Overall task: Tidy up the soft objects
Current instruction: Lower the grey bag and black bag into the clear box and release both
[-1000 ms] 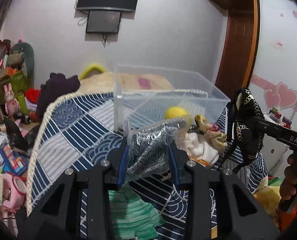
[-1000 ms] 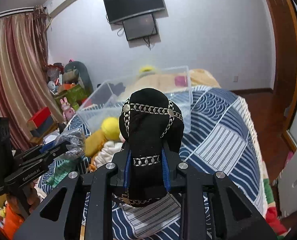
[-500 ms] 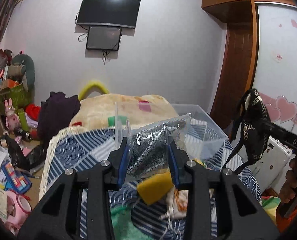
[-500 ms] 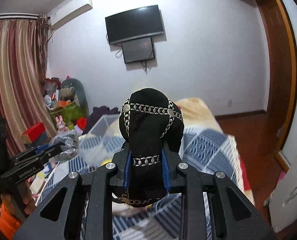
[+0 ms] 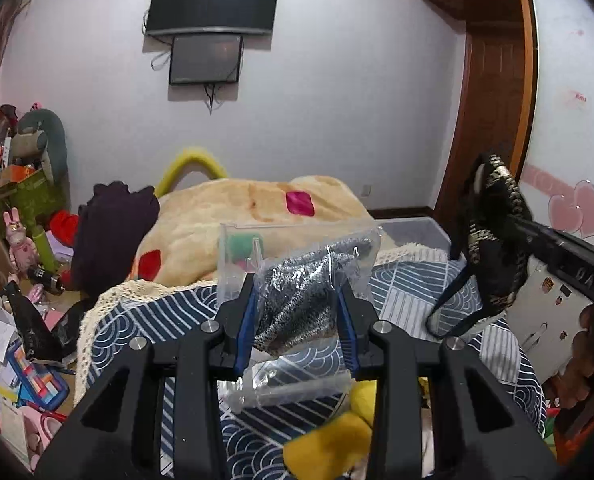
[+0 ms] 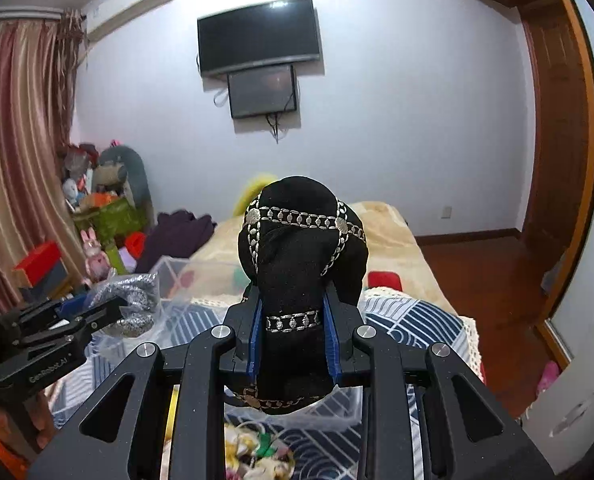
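Note:
My left gripper [image 5: 297, 316] is shut on a clear bag of silver-grey knit fabric [image 5: 301, 304], held in the air over the clear plastic bin [image 5: 409, 228]; it also shows at the left of the right wrist view [image 6: 129, 304]. My right gripper [image 6: 293, 328] is shut on a black fabric piece with silver chain trim [image 6: 301, 248], also raised; the piece shows at the right of the left wrist view [image 5: 493, 240]. The bin [image 6: 201, 276] sits on the blue patterned bedspread [image 5: 145, 320]. A yellow plush [image 5: 329, 444] lies below my left gripper.
A beige blanket [image 5: 233, 216] and dark purple clothes [image 5: 113, 236] lie at the far end of the bed. Toys and boxes crowd the floor at left [image 5: 21, 344]. A wardrobe with pink hearts [image 5: 577, 208] stands at right. Mixed soft items [image 6: 257, 460] lie below my right gripper.
Both grippers have risen with their loads and moved forward over the bin. The bin's near edge has dropped low in both views. The grips are unchanged.

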The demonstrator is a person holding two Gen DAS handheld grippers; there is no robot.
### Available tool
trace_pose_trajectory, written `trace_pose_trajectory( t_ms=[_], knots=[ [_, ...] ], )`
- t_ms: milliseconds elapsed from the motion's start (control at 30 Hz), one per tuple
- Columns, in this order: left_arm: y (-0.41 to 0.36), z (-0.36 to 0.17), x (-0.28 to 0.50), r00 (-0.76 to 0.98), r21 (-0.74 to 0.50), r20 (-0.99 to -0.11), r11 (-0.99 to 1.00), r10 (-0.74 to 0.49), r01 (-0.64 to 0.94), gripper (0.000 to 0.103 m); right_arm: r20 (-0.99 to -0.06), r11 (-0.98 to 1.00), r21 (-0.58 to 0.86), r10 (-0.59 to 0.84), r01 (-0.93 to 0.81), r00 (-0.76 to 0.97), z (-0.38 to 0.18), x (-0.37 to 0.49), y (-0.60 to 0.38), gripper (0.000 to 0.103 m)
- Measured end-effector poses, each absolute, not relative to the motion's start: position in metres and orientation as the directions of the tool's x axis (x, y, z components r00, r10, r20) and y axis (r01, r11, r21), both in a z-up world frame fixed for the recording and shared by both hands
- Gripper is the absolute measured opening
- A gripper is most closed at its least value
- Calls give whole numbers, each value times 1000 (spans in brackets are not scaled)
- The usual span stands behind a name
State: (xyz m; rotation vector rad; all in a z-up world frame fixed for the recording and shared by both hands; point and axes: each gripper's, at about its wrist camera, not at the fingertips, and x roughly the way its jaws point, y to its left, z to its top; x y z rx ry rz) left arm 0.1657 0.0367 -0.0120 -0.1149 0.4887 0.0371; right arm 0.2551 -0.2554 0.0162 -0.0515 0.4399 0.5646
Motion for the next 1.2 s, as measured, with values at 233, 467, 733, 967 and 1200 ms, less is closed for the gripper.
trace_pose_trajectory(
  t_ms=[233,467,733,967,1200],
  knots=[
    [31,-33,200,832,-85,-555,996,-18,-35,36,-529,831,17,480,-556,700,-14,273,-227,23],
    [26,-46,211,802,-83,-597,996,-37,-16,36,-618,811,28,473,-584,628,-31,286,-226,26],
    [18,-37,199,819,-67,-573,998,-33,-7,64,-637,806,10,461,-592,618,-29,284,-230,52],
    [17,-4,165,880,-44,-474,999,-13,-9,85,-569,808,2,486,-590,664,-7,267,-242,66],
    [14,18,124,920,-4,-392,1000,24,-28,103,-478,809,4,517,-587,710,19,239,-250,75]
  ],
)
